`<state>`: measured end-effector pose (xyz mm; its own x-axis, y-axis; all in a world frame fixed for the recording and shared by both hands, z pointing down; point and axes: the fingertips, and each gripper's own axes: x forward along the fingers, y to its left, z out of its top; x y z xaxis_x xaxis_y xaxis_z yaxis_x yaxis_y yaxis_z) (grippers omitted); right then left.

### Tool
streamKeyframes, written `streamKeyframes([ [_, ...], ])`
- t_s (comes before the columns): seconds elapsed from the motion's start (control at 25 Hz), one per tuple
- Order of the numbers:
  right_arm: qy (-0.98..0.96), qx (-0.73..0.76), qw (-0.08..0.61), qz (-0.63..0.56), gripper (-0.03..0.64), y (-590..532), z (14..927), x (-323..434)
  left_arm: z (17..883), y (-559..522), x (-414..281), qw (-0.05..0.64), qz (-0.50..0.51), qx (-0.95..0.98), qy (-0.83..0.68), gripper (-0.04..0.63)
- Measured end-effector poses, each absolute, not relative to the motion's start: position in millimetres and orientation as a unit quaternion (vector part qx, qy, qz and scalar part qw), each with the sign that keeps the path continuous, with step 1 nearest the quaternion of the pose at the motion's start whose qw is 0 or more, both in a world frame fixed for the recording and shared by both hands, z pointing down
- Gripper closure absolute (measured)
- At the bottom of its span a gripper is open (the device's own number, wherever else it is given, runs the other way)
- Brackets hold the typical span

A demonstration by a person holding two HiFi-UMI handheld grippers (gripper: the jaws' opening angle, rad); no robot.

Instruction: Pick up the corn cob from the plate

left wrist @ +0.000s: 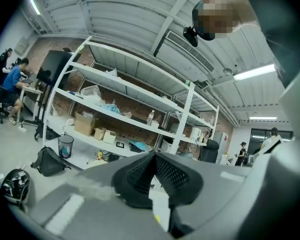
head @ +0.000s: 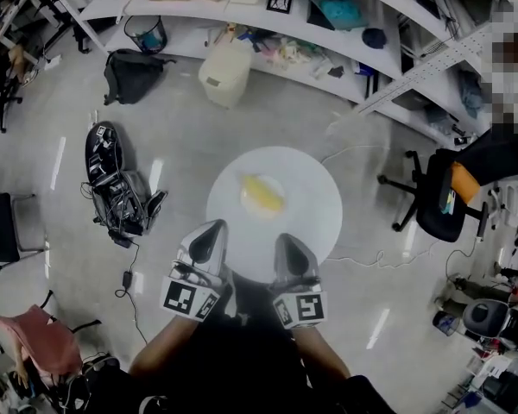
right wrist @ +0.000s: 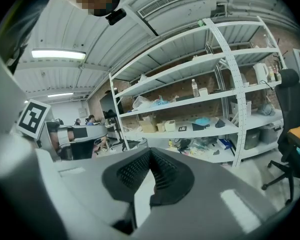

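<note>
Head view: my left gripper [head: 211,228] and right gripper [head: 290,239], both closed and empty, hover near the corn cob [head: 262,194]; this is the approach, and next I must open one around it.

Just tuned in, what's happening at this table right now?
A person holds the grey left gripper and right gripper over the near edge of a round white table. Both have their jaws shut and empty. The yellow corn cob lies untouched near the table's middle, ahead of both.
</note>
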<state>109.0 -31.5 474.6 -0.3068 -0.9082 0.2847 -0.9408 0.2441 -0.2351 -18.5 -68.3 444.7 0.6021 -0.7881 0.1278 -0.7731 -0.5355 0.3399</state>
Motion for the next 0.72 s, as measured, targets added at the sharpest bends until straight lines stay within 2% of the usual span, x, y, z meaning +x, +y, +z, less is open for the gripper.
streamKeyframes([
  [0.72, -0.794, 0.560, 0.087, 0.220, 0.607, -70, 555, 113, 516, -101, -6, 0.221, 0.013, 0.861, -0.459, 0.594],
])
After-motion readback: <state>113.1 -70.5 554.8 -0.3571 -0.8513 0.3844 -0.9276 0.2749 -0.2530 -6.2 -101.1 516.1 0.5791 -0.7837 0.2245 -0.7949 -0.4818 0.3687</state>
